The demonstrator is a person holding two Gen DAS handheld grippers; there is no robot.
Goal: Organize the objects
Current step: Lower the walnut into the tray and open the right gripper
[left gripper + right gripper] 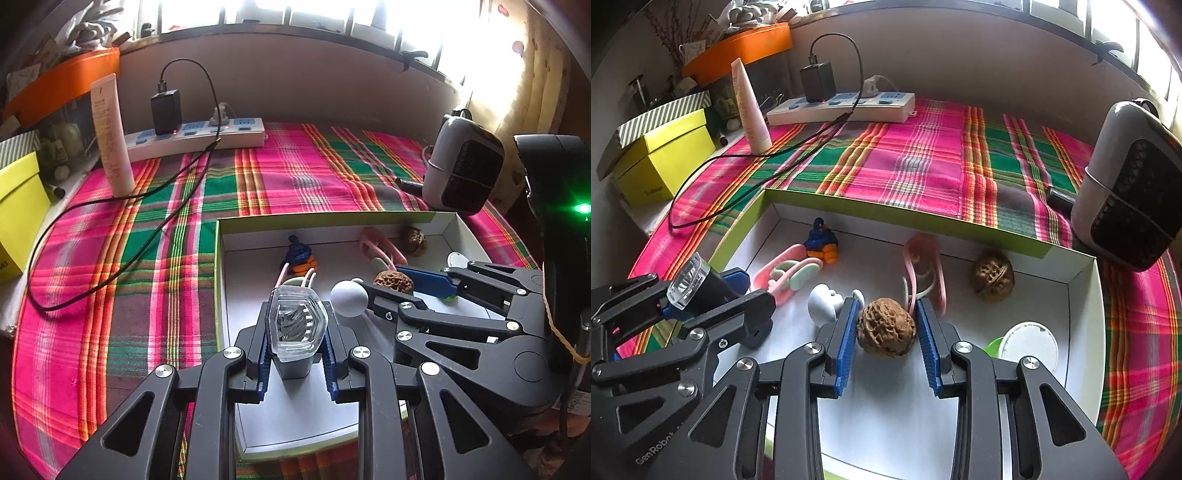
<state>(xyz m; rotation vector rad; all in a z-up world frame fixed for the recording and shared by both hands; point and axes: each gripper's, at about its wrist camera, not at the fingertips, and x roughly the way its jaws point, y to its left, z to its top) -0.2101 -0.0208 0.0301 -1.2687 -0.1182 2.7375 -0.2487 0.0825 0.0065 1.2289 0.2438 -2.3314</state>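
Observation:
A shallow white box with a green rim (221, 280) lies on the plaid cloth. My left gripper (297, 314) is shut on a small dark bottle with a clear faceted cap (297, 325), held over the box's left part. My right gripper (888, 306) is shut on a brown walnut (886, 328) over the middle of the box; I cannot tell whether the walnut touches the floor. Loose in the box are a second walnut (993, 275), a white ball-shaped piece (823, 301), pink loops (923, 266), pink and mint clips (786, 273), a blue-and-orange bundle (822, 242) and a white round lid (1028, 345).
A white power strip (195, 138) with a black charger (166, 110) sits at the back, and its black cable (110, 280) loops over the plaid cloth (295, 177). A pale tube (110, 136) stands at back left beside a yellow box (18, 210). A white-and-black appliance (461, 166) stands at right.

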